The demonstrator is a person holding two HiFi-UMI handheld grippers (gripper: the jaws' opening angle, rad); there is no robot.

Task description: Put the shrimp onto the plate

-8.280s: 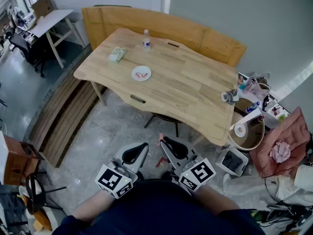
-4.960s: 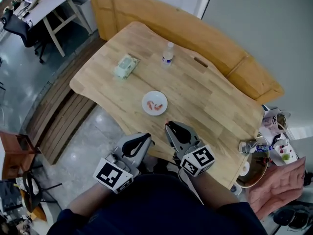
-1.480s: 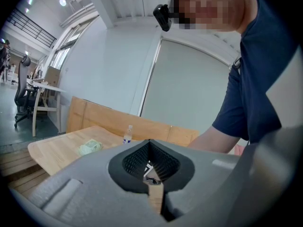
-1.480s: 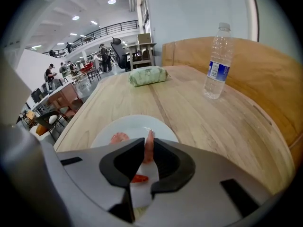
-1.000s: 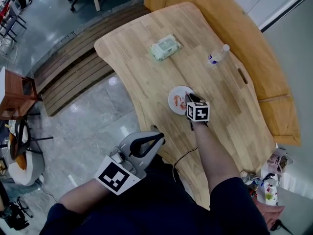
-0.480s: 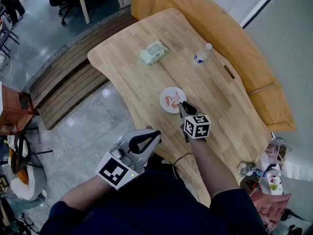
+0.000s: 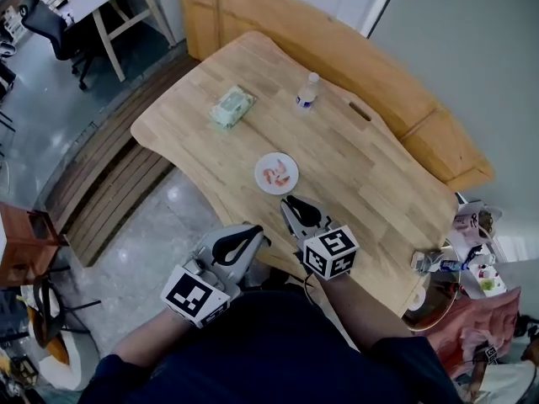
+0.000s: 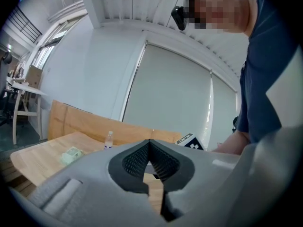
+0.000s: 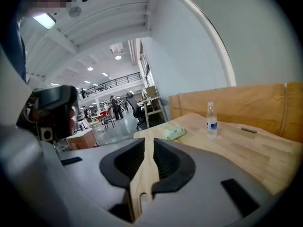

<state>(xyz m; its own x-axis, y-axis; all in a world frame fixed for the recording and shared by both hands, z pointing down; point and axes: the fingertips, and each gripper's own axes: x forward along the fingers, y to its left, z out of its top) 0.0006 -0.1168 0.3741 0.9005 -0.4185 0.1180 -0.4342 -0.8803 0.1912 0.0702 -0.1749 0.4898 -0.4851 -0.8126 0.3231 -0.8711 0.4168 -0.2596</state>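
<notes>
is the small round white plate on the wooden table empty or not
Not empty: in the head view, pink-orange shrimp lie on the small round white plate, inside its rim.

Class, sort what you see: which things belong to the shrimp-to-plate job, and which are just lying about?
Job: shrimp, plate, right gripper.
Lying about: wipes pack, water bottle.

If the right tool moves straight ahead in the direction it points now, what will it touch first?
Probably the plate holding the shrimp, which lies just ahead of the right tool in the head view. Height is unclear; if it passes above, the wet wipes pack comes next.
</notes>
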